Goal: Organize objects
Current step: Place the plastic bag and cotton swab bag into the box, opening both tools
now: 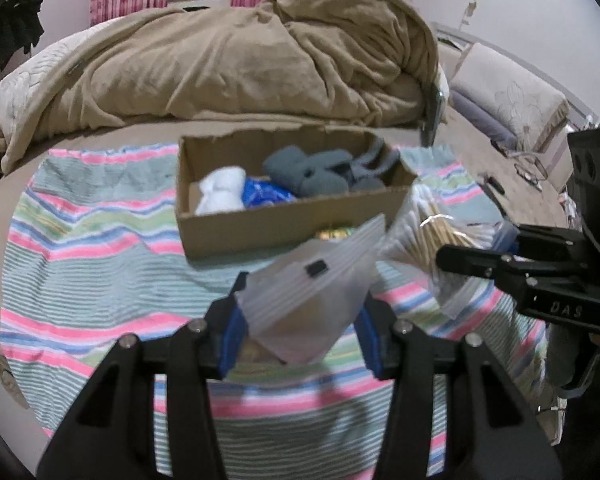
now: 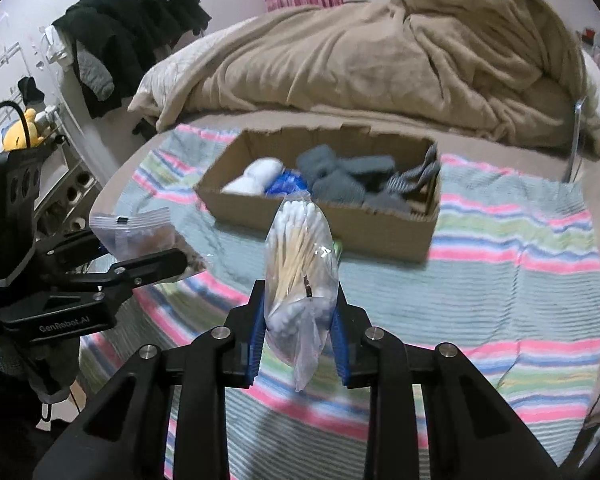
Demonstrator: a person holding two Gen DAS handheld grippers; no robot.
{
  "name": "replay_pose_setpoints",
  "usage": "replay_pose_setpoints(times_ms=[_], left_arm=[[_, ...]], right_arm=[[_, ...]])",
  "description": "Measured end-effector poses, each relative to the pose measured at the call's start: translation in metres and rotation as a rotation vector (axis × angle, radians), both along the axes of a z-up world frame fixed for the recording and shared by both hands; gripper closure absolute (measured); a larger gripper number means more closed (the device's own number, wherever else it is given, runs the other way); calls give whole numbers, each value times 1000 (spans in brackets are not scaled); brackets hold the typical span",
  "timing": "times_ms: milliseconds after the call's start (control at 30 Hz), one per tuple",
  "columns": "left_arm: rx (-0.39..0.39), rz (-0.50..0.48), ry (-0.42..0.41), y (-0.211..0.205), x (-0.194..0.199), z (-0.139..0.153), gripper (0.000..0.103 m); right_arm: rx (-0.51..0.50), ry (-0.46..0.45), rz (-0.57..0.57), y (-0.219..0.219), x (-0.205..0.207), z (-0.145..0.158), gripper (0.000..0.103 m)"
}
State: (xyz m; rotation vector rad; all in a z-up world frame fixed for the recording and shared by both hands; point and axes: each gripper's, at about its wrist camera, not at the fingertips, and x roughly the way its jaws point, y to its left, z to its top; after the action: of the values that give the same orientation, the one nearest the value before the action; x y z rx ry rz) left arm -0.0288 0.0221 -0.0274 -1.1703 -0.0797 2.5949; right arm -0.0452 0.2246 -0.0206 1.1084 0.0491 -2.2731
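I'm mid-carry with both hands. My left claw [image 1: 300, 320] is clenched on a frosted zip bag [image 1: 312, 292], my right claw [image 2: 300, 320] on a clear bag of cotton swabs [image 2: 300, 256] — both held above the striped blanket [image 2: 500, 280], just on my side of the cardboard box [image 1: 284, 224]. The box already holds grey socks [image 1: 312, 176], a white roll [image 1: 222, 192] and something blue. Next, I judge, each bag goes over the box's near wall and gets released into the free left end. The frosted bag's contents are hard to make out — brownish at best.
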Motion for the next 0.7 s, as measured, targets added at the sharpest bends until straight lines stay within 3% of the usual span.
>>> replay_pose_setpoints(times_ms=[333,700], left_arm=[[9,46,60,-13,-21,24,54],[17,83,75,-24,-61,25,54]], right_arm=[[-13,60,-50,12,-28,20,73],[9,73,-98,19,-68,19,73]])
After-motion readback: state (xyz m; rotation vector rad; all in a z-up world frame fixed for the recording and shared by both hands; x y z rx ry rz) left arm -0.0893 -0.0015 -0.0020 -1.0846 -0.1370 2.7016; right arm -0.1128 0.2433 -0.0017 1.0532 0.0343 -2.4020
